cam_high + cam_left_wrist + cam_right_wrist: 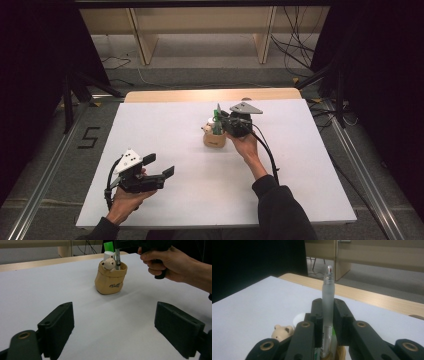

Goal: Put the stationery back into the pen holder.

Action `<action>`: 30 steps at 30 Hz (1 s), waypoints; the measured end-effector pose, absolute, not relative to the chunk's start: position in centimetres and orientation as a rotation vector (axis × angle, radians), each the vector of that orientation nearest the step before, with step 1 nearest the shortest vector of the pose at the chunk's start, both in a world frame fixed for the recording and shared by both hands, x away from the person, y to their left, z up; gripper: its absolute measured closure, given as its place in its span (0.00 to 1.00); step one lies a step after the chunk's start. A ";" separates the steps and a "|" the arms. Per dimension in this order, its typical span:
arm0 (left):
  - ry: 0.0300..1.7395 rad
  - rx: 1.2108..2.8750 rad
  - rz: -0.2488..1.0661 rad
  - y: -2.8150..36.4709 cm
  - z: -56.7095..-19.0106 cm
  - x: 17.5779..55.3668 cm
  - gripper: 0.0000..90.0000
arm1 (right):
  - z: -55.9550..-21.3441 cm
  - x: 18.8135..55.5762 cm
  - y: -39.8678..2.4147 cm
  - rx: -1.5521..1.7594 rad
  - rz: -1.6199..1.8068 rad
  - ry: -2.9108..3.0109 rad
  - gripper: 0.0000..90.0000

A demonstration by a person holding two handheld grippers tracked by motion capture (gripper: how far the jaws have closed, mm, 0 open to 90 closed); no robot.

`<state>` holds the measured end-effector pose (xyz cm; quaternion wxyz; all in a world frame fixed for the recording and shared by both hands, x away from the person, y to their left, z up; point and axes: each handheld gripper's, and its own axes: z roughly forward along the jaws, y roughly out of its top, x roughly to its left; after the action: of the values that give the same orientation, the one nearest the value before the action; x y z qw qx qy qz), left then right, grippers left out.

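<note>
pen: we see a frosted clear plastic pen w/ silver tip, upright between the right gripper jaws, low end in the tan sack-shaped holder w/ bear figure.
right tongs: nearly closed, pads clamped on pen mid-barrel.
left tongs: left gripper wide open, nothing in it, well apart from holder.
handling: we judge pen light, stiff, smooth, prob slippery; grip mid-barrel, square on.
holder: prob light, could tip.

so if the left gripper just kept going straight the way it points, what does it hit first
Probably the tan sack-shaped pen holder with the little bear: in the left gripper view it stands ahead between the open left gripper jaws, with bare white table before it. Depth is unclear, so it might pass slightly beside it.
</note>
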<state>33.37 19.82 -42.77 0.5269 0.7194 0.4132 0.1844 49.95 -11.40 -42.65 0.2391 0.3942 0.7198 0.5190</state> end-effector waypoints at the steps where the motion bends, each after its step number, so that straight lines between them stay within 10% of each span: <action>1: 0.988 1.719 0.442 19.8 -42.8 33.4 0.17 | -42.6 50.0 -11.4 1.085 1.422 1.971 0.88; 18: 0.987 1.723 0.441 19.8 -42.8 33.4 0.17 | -43.2 50.2 -11.4 1.167 1.438 2.031 0.88; 30: 0.989 1.719 0.441 19.8 -42.8 33.4 0.17 | -42.1 49.9 -12.0 1.142 1.492 2.022 0.61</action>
<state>33.39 19.76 -42.82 0.5270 0.7192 0.4136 0.1843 49.87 -11.96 -42.12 0.1896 0.4063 0.7192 0.5307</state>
